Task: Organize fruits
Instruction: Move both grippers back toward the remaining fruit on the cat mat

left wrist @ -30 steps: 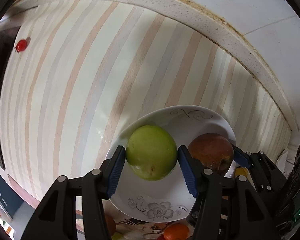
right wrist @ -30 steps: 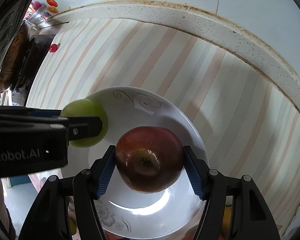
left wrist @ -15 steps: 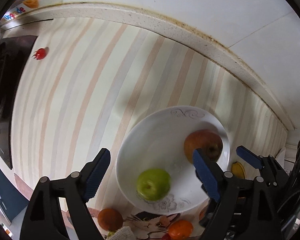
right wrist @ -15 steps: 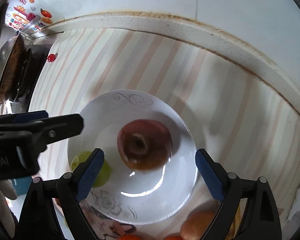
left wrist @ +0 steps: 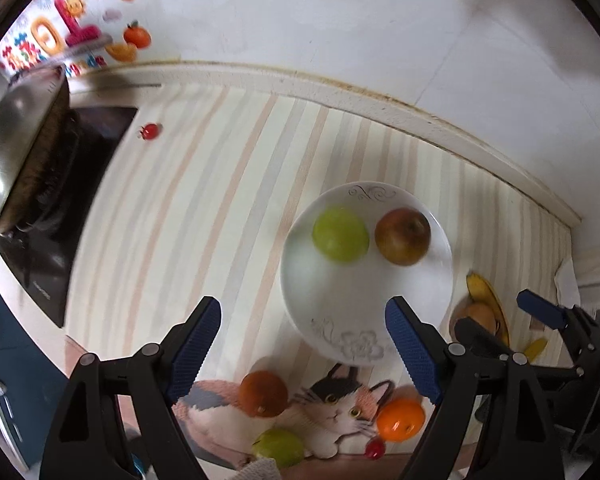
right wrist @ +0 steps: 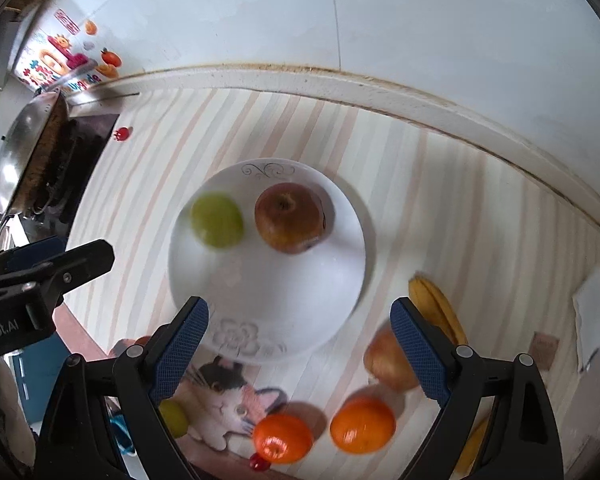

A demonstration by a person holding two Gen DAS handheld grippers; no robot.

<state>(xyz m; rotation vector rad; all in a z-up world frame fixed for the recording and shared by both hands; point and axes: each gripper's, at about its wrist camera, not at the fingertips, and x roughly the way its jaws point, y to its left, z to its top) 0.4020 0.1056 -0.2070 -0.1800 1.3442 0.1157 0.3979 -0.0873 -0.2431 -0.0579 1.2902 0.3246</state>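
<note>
Two apples, green (left wrist: 340, 233) and red (left wrist: 402, 236), already lying side by side on the white plate (left wrist: 440, 280) at frame centre, both grippers (left wrist: 302, 347) (right wrist: 299, 344) spread wide and empty, oranges (right wrist: 363, 424) and banana (right wrist: 438, 312) waiting below on the counter.

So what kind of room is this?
Probably a home kitchen: a metal wok sits on a black stove at the left, and a white plate rests on a striped countertop.
</note>
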